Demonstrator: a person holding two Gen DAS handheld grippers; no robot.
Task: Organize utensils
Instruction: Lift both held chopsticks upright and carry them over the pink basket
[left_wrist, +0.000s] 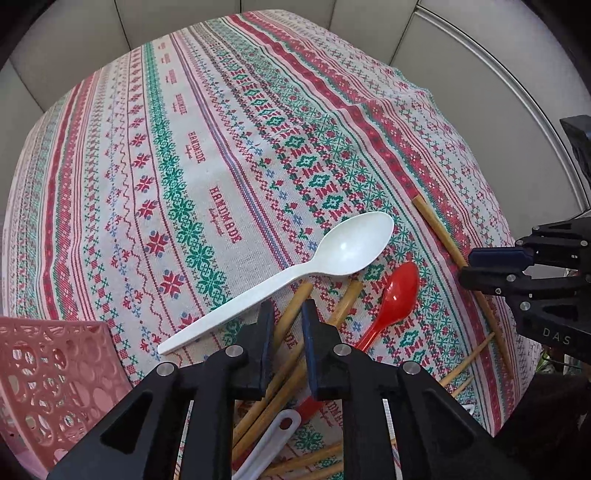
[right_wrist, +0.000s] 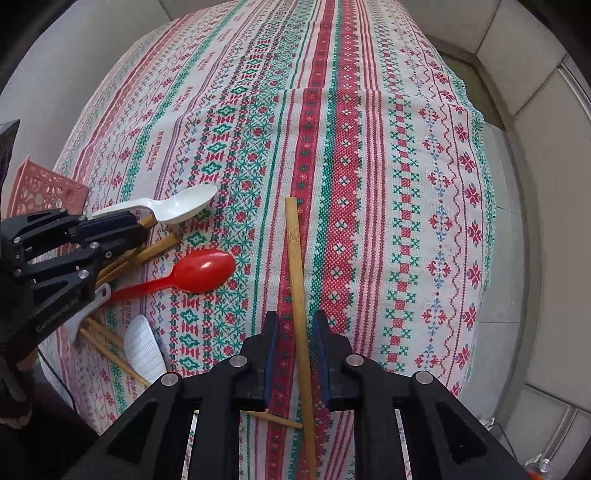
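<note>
A single bamboo chopstick (right_wrist: 295, 266) lies on the patterned tablecloth (right_wrist: 369, 147) along a red stripe, toward the table's right-hand edge, its blunt end pointing at the far edge. Its near part runs between the pads of the right gripper (right_wrist: 295, 354), which points almost straight down over it; the jaws stand narrowly apart with a gap on either side of the stick, not pressing it. A thinner stick (right_wrist: 273, 419) lies crosswise under the gripper.

Toward the near-left part of the table sits the loose pile: a white plastic spoon (left_wrist: 295, 273), bowl up and smooth, a glossy red plastic spoon (left_wrist: 395, 295) just beside it, and several bamboo chopsticks (left_wrist: 291, 321) fanned beneath and between them. A white slotted utensil handle (left_wrist: 266, 443) pokes out at the near edge. The left gripper (left_wrist: 288, 332) tilts steeply down over this pile, jaws slightly apart with chopsticks showing in the gap; whether the pads touch any of them I cannot tell.

A pink perforated plastic basket (left_wrist: 55, 369) stands at the left edge, close to the white spoon's handle tip.

The far half of the cloth lies bare, woven in red, green and blue cross-stitch bands, and drapes over the rounded table edge. Pale floor tiles (right_wrist: 535, 110) surround it.
</note>
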